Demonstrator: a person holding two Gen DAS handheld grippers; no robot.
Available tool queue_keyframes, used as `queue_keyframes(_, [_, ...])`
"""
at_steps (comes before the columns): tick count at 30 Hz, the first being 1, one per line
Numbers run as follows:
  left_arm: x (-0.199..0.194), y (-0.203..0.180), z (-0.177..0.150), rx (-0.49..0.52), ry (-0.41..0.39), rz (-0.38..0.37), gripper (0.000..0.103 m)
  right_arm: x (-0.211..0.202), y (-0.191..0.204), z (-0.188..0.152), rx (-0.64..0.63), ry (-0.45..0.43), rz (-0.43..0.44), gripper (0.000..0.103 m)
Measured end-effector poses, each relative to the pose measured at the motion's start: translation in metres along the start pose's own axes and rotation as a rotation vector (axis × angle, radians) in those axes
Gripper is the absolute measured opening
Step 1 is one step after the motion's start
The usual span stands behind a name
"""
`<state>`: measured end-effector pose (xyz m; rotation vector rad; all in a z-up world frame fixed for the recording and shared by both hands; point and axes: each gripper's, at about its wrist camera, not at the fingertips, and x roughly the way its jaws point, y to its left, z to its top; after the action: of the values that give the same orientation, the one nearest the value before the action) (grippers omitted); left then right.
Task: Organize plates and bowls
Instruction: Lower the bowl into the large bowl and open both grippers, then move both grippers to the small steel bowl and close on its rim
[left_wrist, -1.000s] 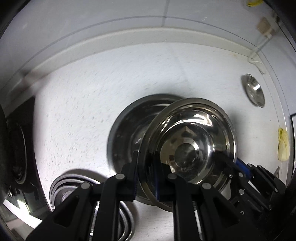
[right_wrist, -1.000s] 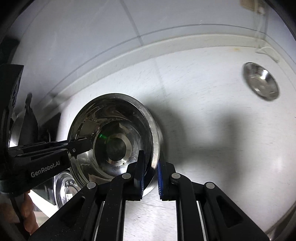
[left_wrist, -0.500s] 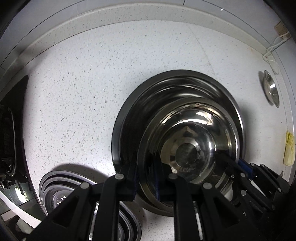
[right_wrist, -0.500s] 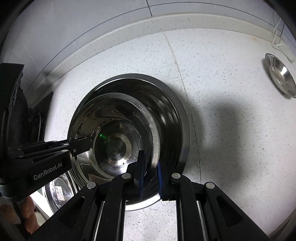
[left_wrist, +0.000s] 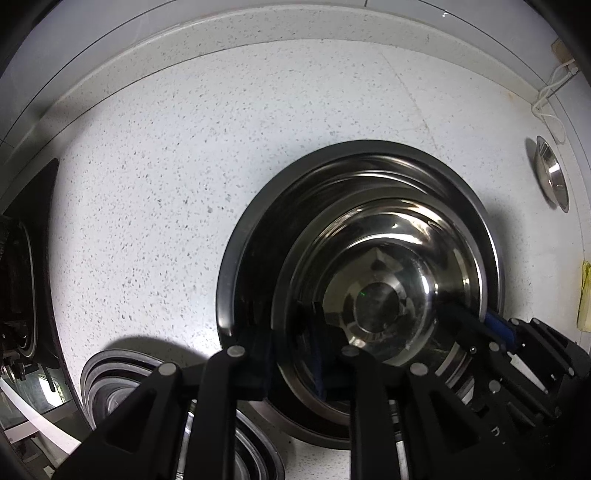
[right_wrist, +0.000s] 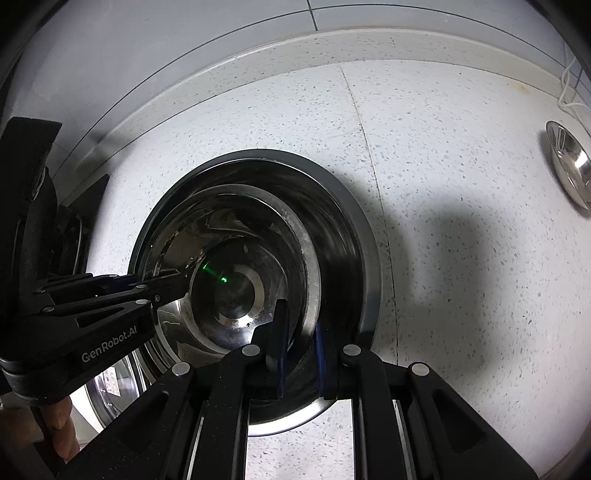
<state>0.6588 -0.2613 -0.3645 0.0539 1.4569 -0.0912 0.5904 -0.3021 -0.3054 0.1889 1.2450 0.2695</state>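
Observation:
A shiny steel bowl (left_wrist: 384, 288) sits inside a larger dark steel bowl (left_wrist: 258, 236) on the speckled white counter. My left gripper (left_wrist: 291, 350) straddles the inner bowl's near-left rim, its jaws slightly parted. My right gripper (right_wrist: 301, 343) straddles the same bowl's (right_wrist: 229, 280) rim on its right side, jaws slightly parted, inside the larger bowl (right_wrist: 354, 236). The left gripper (right_wrist: 162, 284) shows in the right wrist view at the bowl's left rim.
A stack of nested steel bowls (left_wrist: 110, 380) stands at the lower left. A small steel dish (left_wrist: 552, 177) lies at the far right, also in the right wrist view (right_wrist: 569, 162). A white cable (left_wrist: 550, 96) lies by the back wall. A dark stove edge (left_wrist: 22, 258) lies at the left.
Both grippers have lowered the shiny bowl from above the counter down into the larger bowl. Both pairs of jaws have parted slightly around its rim.

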Motion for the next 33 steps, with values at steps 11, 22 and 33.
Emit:
queue_keyframes(11, [0.004, 0.006, 0.001, -0.014, 0.055, -0.053, 0.019, 0.000, 0.008, 0.003, -0.018, 0.013, 0.038, 0.041])
queue_keyframes(22, [-0.028, 0.001, 0.003, 0.018, -0.014, -0.001, 0.032, -0.031, -0.003, 0.009, -0.004, -0.077, 0.006, 0.052])
queue_keyframes(33, [-0.078, -0.049, 0.050, 0.086, -0.089, -0.085, 0.033, -0.118, -0.106, 0.017, 0.169, -0.264, -0.066, 0.082])
